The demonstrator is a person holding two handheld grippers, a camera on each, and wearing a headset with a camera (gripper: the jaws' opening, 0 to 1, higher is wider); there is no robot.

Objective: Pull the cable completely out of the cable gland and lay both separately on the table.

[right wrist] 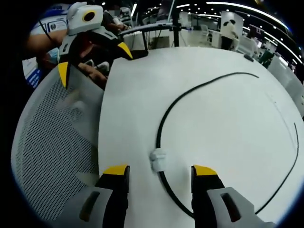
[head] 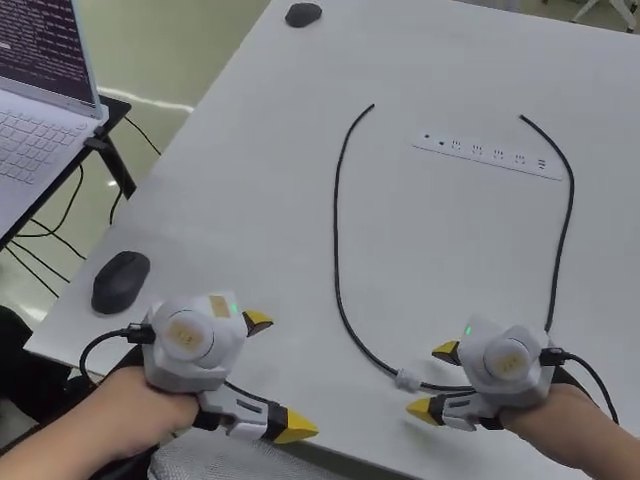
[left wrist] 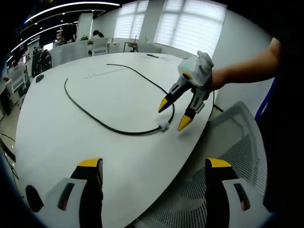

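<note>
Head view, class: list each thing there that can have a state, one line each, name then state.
cable gland, threaded on the cable, ungripped
cable, lying looped on the table, not pulled out
left claw, open, empty
right claw, open, empty, beside the cable gland
laptop, lid open, screen lit

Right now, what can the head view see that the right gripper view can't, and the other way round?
Head view: an open silver laptop off the table's left side. Right gripper view: bright ceiling light strips and the far room. Both: the long black cable, the small white cable gland threaded on it, the white table and the open left gripper.
</note>
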